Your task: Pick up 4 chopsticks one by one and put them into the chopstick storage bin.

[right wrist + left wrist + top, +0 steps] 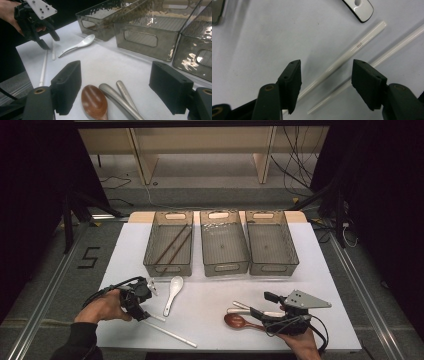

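Three smoked bins [224, 249] well beyond both grippers. Left gripper [325, 82] half-open over two white chopsticks [342, 58], pads clear of them, long axes running diagonally away from the jaws. White ceramic spoon [172, 293] just beyond. Right gripper [115, 92] wide, straddling brown spoon [94, 101] and metal handles [117, 97], bare table [215, 290] ahead.

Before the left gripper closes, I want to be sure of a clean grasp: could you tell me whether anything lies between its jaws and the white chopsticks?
Nothing visible does. The left gripper hangs over the two white chopsticks, both lying on bare tabletop between its open jaws. The white spoon lies apart, beyond the chopsticks' far ends.
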{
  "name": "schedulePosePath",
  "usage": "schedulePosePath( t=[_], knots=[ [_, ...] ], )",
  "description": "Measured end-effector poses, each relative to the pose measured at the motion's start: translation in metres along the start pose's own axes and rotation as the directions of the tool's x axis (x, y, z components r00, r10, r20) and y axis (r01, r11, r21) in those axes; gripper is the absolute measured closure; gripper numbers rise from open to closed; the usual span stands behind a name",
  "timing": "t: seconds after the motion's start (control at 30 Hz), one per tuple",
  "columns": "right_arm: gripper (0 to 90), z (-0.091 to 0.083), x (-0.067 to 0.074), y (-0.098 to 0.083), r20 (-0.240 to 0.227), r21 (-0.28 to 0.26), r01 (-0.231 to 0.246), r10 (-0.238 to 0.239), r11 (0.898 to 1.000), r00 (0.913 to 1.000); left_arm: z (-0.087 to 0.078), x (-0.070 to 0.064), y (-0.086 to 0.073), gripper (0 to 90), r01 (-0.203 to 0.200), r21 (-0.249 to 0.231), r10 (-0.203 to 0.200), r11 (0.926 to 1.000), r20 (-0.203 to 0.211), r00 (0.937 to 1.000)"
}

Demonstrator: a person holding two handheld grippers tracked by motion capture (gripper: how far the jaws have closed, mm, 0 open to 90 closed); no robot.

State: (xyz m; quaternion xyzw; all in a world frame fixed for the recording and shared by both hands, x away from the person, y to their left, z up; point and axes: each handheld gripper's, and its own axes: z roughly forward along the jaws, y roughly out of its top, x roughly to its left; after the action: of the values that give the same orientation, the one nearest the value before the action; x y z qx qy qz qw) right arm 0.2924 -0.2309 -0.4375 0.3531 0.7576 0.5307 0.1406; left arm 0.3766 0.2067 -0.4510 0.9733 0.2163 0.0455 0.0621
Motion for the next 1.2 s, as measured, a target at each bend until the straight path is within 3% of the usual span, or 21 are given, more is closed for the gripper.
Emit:
schedulePosePath(
  t=[0.23,0.4,0.73,1.2],
  knots=[
    [26.3,0.0,0.0,0.0,-0.001,-0.002,-0.001,0.001,1.0,1.0,0.007,-0.001,0.005,48.6,-0.058,0.048,0.057,0.9972,0.018,0.9982],
    [26.3,0.0,0.0,0.0,0.0,-0.002,-0.002,0.002,1.0,1.0,0.01,-0.001,0.007,54.4,-0.072,0.055,0.071,0.9959,0.027,0.9971],
    [26.3,0.0,0.0,0.0,-0.001,-0.002,-0.002,0.002,1.0,1.0,0.011,0.003,0.003,66.8,-0.082,0.044,0.079,0.9956,0.072,0.9943],
    [26.3,0.0,0.0,0.0,-0.003,-0.001,-0.003,0.003,1.0,1.0,0.01,0.004,-0.005,71.7,-0.097,0.032,0.094,0.9947,0.09,0.9915]
  ],
)
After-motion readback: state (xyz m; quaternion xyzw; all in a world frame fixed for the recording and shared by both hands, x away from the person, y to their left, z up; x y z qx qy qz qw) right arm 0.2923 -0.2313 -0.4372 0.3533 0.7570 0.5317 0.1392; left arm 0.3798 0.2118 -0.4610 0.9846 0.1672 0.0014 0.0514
